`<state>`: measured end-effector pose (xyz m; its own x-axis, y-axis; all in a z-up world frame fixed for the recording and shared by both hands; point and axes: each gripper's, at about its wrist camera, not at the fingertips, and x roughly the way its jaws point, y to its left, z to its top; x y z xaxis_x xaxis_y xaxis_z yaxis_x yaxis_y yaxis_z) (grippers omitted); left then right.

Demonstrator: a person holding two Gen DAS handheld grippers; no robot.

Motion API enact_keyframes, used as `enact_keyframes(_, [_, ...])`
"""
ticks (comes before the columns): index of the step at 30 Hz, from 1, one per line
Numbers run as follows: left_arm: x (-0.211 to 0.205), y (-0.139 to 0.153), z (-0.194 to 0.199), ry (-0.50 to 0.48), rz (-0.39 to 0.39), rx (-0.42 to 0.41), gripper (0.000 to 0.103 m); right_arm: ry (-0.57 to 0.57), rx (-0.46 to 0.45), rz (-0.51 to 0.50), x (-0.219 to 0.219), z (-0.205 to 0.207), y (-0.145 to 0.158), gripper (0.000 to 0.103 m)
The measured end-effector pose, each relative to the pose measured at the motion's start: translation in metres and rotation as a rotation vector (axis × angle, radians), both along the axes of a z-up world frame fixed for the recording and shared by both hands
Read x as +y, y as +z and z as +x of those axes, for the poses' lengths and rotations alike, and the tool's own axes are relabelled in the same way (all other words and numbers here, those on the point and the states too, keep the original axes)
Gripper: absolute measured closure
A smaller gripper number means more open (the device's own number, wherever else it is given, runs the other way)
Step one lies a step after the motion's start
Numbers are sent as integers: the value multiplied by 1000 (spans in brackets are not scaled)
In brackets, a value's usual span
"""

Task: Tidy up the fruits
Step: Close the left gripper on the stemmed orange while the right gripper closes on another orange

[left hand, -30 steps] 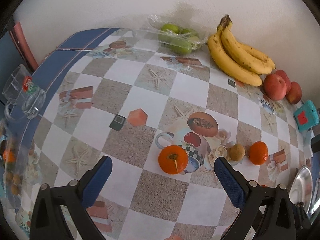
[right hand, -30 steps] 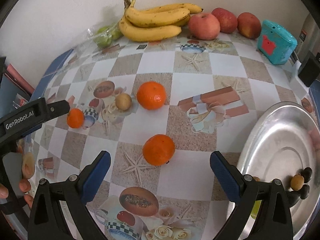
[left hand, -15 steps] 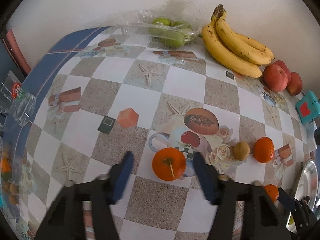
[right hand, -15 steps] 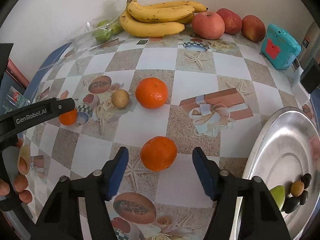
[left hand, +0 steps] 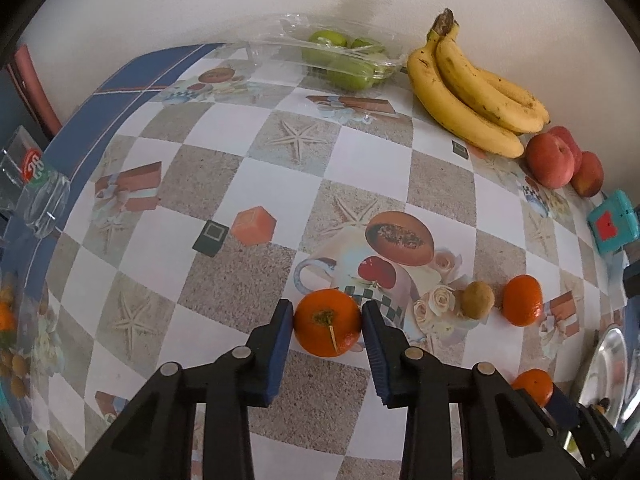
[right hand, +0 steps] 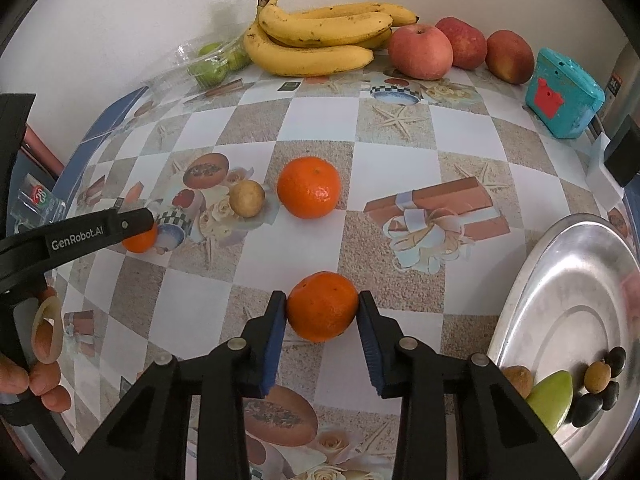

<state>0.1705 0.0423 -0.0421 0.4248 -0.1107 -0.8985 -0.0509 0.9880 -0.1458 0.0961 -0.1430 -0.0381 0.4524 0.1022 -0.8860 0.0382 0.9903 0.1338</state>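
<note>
fruits are what is being sorted here, and two round orange mandarins are the ones in hand: the left gripper (left hand: 327, 322) has just been closing its blue-padded fingers (left hand: 280, 340) around the stem-up orange mandarin with a dry stalk (left hand: 327, 328), and both pads now sit against its sides on the worktop, while the right gripper (right hand: 322, 312) has likewise been closing and pinches the smooth orange mandarin (right hand: 322, 306) on the checkered cloth, just beside the shiny round metal tray (right hand: 532, 272). the risk, as i judge it, is that round, slick peel held near its widest line may roll or squirt out if either gripper lifts before the squeeze is firm, and a dropped one could run toward the small brown round fruit (right hand: 247, 199) or the loose third orange mandarin (right hand: 309, 187) between the two grasps. pressing too hard could bruise the soft skin. the tray already holds a green wedge-shaped fruit (right hand: 552, 398) and small dark round fruits (right hand: 596, 396), so a careless drop there might knock them. the worktop (left hand: 240, 184) wears a glossy vinyl cloth of white and speckled grey squares printed with starfish, gift boxes and cups, blue-bordered at the far left. along the pale wall lie a yellow banana bunch (right hand: 320, 40), three red apples (right hand: 420, 52), green fruits in a clear plastic bag (left hand: 340, 60) and a turquoise plastic box (right hand: 562, 94).
</note>
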Motion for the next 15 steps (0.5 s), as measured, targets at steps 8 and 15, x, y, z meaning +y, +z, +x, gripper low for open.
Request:
enact_keyframes(8, [0,17,-8,7,-49,-14,65,-10,-34,21,-4,-6,19,66])
enact_keyframes(15, [-6,41,-20,-7,-62,-67,65,-42,-30,-5,-12,-11,31,66])
